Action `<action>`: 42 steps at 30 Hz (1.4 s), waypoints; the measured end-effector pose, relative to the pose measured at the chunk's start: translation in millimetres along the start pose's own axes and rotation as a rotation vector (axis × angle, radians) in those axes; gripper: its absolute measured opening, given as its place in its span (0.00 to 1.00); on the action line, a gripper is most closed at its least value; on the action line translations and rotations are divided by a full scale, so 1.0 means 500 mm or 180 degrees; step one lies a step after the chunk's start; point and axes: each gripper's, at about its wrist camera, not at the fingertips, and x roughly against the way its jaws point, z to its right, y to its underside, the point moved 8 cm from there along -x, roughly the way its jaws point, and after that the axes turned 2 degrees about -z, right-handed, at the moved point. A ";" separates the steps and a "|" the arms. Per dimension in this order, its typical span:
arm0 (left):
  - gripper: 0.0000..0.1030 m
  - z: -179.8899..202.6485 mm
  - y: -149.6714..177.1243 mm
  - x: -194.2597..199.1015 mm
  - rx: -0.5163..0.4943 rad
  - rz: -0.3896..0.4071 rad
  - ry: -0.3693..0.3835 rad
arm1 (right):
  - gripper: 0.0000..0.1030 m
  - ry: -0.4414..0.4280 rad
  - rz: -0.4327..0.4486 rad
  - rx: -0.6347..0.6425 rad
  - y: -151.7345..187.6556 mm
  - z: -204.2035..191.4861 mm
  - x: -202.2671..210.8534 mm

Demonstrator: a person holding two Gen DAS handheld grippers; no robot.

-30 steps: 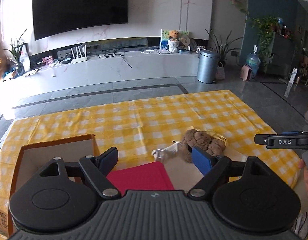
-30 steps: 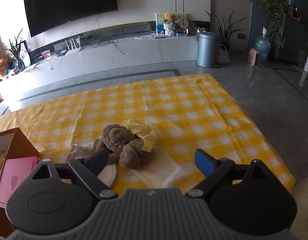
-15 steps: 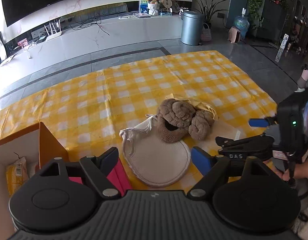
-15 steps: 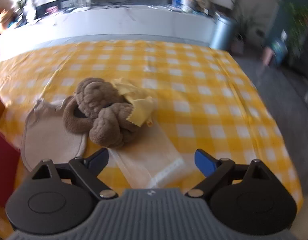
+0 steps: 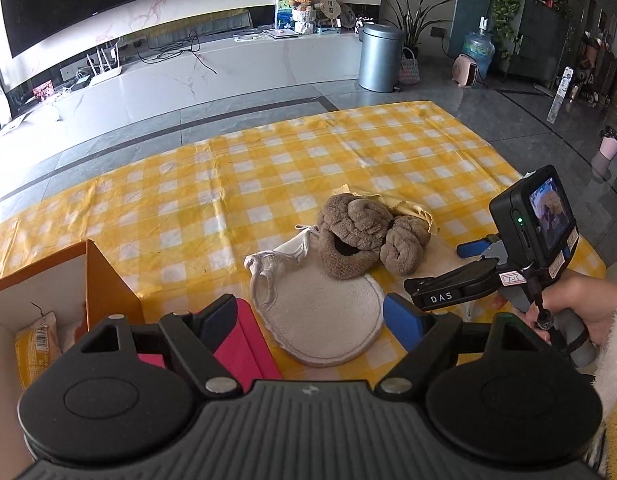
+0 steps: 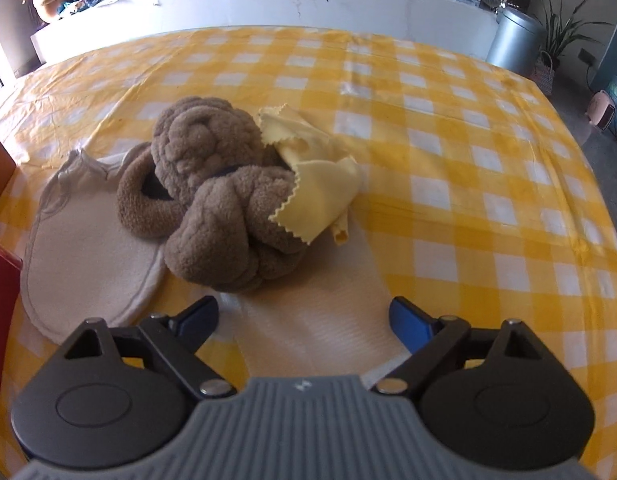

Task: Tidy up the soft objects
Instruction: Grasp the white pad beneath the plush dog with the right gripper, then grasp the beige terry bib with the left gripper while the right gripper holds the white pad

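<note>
A pair of brown fluffy slippers [image 5: 362,238] [image 6: 212,196] lies on the yellow checked cloth [image 5: 268,168]. A small yellow cloth [image 6: 314,186] drapes over them. A cream oval pad [image 5: 324,316] [image 6: 84,252] lies to their left, and a clear packet [image 6: 320,320] lies under them at the front. My left gripper [image 5: 310,318] is open above the cream pad. My right gripper [image 6: 304,314] is open over the packet, just short of the slippers; it also shows in the left wrist view [image 5: 444,276].
An open orange cardboard box [image 5: 80,280] stands at the left with a yellow snack packet [image 5: 36,344] and a pink flat item [image 5: 244,344] in it. Beyond the cloth are the grey floor, a white TV bench [image 5: 212,68] and a metal bin [image 5: 378,58].
Both grippers have tilted down and moved closer to the pile. The right gripper has come in low, right up to the slippers. Both stay open.
</note>
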 end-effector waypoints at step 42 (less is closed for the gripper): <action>0.95 0.070 -0.028 -0.065 0.0729 -0.0064 -0.0452 | 0.00 0.0383 0.1103 -0.1217 0.016 -0.004 0.324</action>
